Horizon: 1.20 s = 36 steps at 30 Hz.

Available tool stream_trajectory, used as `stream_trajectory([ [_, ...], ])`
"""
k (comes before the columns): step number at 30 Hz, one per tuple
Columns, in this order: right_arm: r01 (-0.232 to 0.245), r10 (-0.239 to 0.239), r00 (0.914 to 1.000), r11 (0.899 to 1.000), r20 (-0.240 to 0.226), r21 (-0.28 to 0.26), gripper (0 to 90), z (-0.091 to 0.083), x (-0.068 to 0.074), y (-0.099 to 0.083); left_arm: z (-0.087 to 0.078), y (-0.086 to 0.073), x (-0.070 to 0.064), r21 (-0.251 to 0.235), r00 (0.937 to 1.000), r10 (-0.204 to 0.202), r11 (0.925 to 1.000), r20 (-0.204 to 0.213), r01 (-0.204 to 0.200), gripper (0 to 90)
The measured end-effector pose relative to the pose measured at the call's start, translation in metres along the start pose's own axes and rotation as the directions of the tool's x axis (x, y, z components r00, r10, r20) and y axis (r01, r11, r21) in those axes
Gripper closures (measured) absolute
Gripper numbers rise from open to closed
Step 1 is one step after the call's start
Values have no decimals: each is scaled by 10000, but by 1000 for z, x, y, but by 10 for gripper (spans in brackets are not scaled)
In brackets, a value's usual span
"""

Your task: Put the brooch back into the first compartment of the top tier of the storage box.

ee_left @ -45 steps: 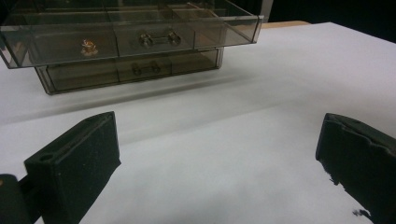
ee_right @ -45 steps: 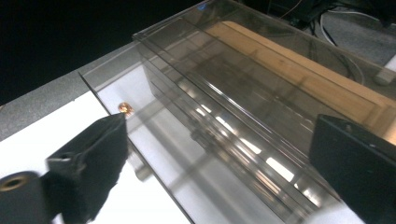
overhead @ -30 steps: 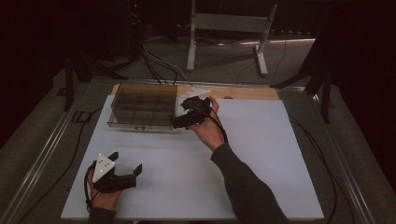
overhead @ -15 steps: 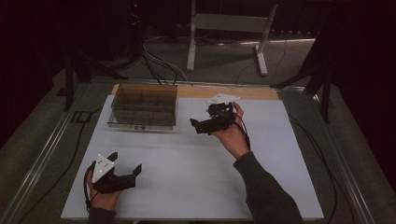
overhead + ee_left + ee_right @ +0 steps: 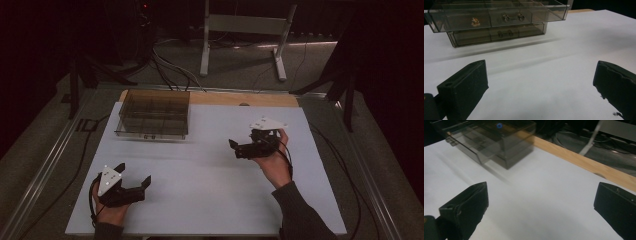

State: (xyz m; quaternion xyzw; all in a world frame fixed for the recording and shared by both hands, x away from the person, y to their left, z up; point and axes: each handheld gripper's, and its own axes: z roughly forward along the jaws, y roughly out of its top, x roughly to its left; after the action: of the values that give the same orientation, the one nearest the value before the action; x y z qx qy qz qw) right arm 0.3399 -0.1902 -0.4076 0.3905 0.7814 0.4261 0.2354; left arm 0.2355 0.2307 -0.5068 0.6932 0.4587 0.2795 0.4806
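1. Now the organizer (image 5: 154, 116), a smoky clear box with small drawers, sits at the tabletop's (image 5: 210, 200) far left, about 11 o'clock in the high view.
2. Its top drawer stands pulled out toward the person, overhanging the lower one in the left claw view (image 5: 496, 17).
3. Inside that drawer lies a small gold trinket (image 5: 475, 21), left of the handle.
4. Left claw (image 5: 134, 183) rests at 7 o'clock near the tabletop's front edge, jaws wide apart and empty, aimed at the organizer.
5. Right claw (image 5: 234, 148) hangs at 3 o'clock over bare white surface, well apart from the organizer, jaws spread with nothing between them.
6. Seen from the right claw, the organizer (image 5: 499, 142) lies at 11 o'clock, with a wooden strip (image 5: 584, 165) along the far edge.
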Motion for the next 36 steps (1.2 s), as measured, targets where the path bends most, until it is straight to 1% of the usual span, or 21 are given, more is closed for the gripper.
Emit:
stream_trajectory([
  [1, -90, 90, 9999, 9999, 78, -47, 1, -4, -2, -4, 0, 0, 0, 0, 10000, 0, 10000, 0, 0, 4],
  [6, -66, 75, 9986, 9998, 518, -174, 1, -21, -8, -23, 0, 0, 0, 6, 10000, -16, 10000, -16, 16, 4],
  [7, -66, 75, 9986, 9998, 518, -174, 1, -21, -8, -23, 0, 0, 0, 6, 10000, -16, 10000, -16, 16, 4],
  [11, 121, -94, 9968, 9994, 799, -331, 1, -33, -10, -45, 0, 0, 0, 25, 10000, 0, 10000, -19, 0, 4],
  [14, 98, -62, 9962, 9991, 870, -401, 1, -37, -12, -57, 0, 0, 0, 40, 10000, 26, 10000, -28, -26, 4],
  [18, -190, 247, 9958, 9977, 883, -652, 1, -44, -14, -71, -1, 0, 1, -11, 10000, -59, 10000, -75, 59, 4],
  [22, -205, 285, 9946, 9966, 999, -797, 1, -50, -15, -84, -2, 1, 3, -72, 9999, -107, 9999, -124, 106, 4],
  [25, -372, 457, 9945, 9952, 940, -903, 1, -53, -19, -93, -3, 0, 4, -79, 9998, -148, 9999, -144, 147, 4],
  [32, -764, 916, 9912, 9855, 960, -1517, 1, -64, -23, -114, -5, 1, 6, -146, 9996, -186, 9997, -216, 183, 4],
  [34, -920, 1070, 9908, 9817, 831, -1667, 1, -67, -24, -118, -5, 1, 7, -162, 9996, -187, 9997, -212, 184, 4],
  [36, -882, 1063, 9903, 9786, 896, -1861, 1, -70, -24, -122, -5, 1, 8, -172, 9995, -200, 9997, -236, 196, 4],
])
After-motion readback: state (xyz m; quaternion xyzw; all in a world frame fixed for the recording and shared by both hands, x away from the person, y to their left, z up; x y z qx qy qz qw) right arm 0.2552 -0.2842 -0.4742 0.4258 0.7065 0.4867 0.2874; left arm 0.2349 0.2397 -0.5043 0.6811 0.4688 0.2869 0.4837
